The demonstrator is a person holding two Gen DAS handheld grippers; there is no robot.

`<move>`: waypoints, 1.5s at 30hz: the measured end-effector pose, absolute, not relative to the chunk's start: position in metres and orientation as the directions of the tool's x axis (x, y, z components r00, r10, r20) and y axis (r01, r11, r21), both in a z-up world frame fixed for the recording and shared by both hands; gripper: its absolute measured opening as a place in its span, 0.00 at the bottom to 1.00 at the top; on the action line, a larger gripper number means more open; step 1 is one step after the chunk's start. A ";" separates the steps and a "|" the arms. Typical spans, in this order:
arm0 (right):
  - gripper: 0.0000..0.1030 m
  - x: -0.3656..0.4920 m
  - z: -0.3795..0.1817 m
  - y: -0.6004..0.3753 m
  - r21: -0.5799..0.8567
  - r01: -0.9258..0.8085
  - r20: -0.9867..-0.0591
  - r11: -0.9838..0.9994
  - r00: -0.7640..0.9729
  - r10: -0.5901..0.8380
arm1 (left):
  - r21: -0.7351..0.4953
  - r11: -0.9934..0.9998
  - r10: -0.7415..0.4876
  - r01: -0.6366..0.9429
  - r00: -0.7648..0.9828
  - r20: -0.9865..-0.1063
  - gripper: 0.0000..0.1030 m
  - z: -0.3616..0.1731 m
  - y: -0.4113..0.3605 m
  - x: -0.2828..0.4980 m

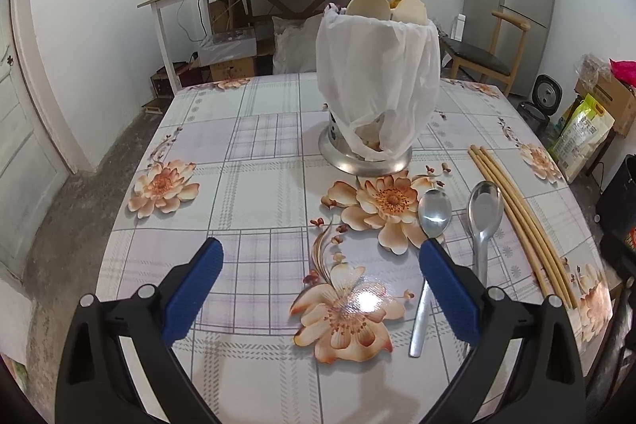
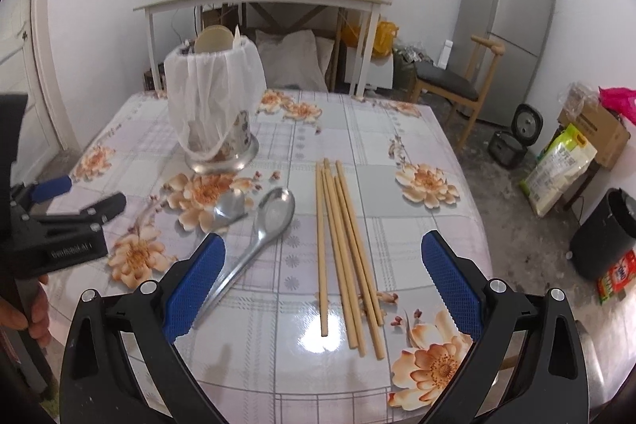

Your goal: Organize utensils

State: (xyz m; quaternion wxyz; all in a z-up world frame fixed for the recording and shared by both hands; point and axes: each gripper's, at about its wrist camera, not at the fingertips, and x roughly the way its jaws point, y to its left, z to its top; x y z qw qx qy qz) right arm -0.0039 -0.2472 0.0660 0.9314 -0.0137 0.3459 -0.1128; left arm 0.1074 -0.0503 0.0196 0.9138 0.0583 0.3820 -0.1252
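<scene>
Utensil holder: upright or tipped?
Upright. The utensil holder stands on its flared metal base on the table, with the white plastic bag draped over its rim and wooden utensil heads poking out the top.

Embossed lettering on left claw [image 2: 59,197] body, illegible.

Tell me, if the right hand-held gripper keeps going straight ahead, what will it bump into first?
Probably the chopsticks. The right hand-held gripper is open and empty, and they lie on the table between its fingers. How high it hovers is unclear, so it might pass above them.
</scene>
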 end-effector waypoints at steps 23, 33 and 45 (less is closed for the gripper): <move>0.92 0.026 0.044 -0.240 -0.091 0.152 -0.597 0.984 0.783 -0.176 | -0.066 0.904 -0.366 0.422 0.686 -0.629 0.94 0.025 -0.045 0.111; 0.92 0.017 0.041 -0.251 -0.063 0.096 -0.579 0.993 0.807 -0.114 | -0.076 0.881 -0.407 0.467 0.667 -0.624 0.94 0.020 -0.049 0.118; 0.92 0.022 0.038 -0.245 -0.013 0.073 -0.606 0.997 0.793 -0.066 | -0.085 0.887 -0.399 0.454 0.662 -0.635 0.94 0.015 -0.045 0.118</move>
